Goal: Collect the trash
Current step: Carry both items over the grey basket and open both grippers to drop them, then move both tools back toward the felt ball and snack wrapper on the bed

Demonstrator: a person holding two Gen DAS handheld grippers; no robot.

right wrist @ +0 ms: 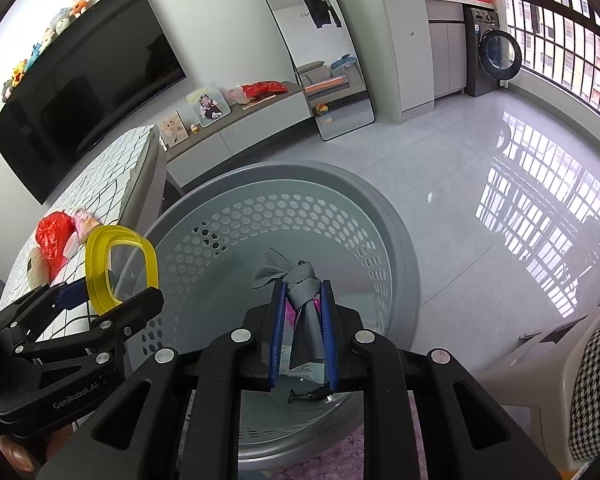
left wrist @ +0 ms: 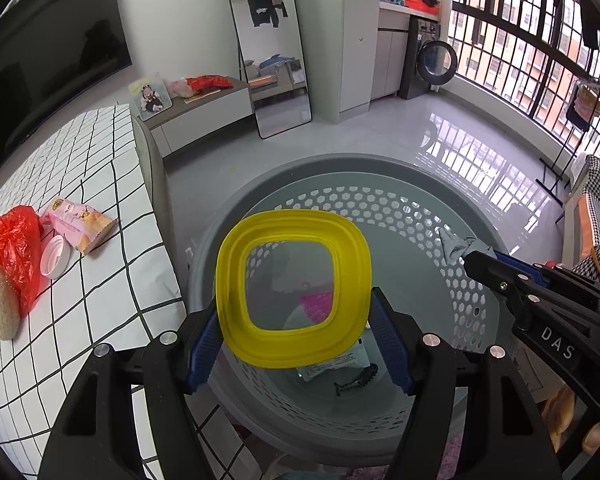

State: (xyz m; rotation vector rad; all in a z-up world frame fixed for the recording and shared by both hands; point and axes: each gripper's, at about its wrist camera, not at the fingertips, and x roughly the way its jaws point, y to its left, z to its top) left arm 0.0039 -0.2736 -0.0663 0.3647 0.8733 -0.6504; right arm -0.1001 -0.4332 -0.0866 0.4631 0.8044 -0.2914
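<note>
Tongs first: my left tongs (left wrist: pixel 296 344) pinch the yellow lid (left wrist: pixel 294 286) by its edges, and my right tongs (right wrist: pixel 303 316) are pressed together on a knotted grey wrapper (right wrist: pixel 300 300). Both hang over the grey basket (left wrist: pixel 440 240), inside its rim. I judge the drop is next: spread each pair only while well inside that rim. More trash, a red bag (left wrist: pixel 14 248), waits on the worktop (left wrist: pixel 100 160) left of the basket.
</note>
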